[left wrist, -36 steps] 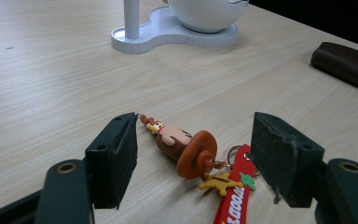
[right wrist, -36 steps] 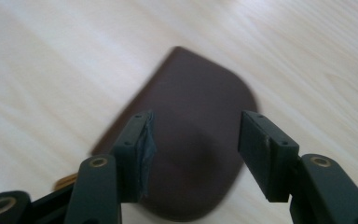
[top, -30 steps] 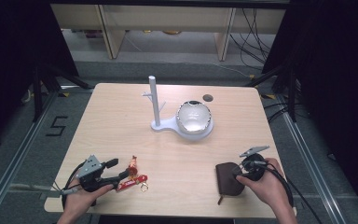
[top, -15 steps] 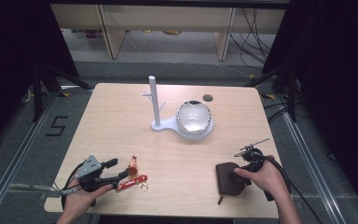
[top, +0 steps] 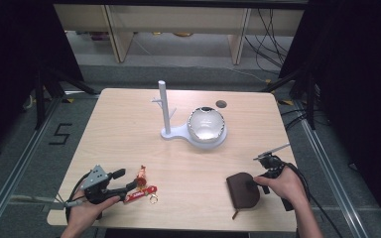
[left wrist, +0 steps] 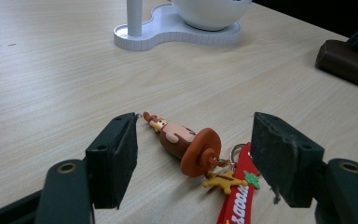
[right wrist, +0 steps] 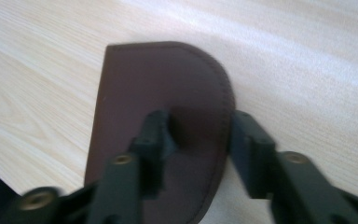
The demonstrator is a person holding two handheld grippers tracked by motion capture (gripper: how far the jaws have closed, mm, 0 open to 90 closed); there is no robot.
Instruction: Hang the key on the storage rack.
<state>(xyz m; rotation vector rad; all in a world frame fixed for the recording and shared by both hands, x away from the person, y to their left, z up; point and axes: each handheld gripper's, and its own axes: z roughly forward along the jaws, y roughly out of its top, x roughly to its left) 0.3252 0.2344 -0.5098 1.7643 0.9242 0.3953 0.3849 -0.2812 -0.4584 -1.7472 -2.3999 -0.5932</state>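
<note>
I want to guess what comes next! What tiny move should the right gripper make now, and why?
Probably close a little more. The right gripper has just been closing, with one jaw on top of the brown pouch and the other off its curved edge, so that edge lies between them, not yet clearly pinched.

Brown pouch (right wrist: 163, 121): near end hidden beneath the right gripper (right wrist: 198, 140), whose arms are motion-blurred. Red key tag (left wrist: 237, 200): lettering cut off by the bottom edge. White stand (left wrist: 177, 28): post and bowl cropped at the top.
</note>
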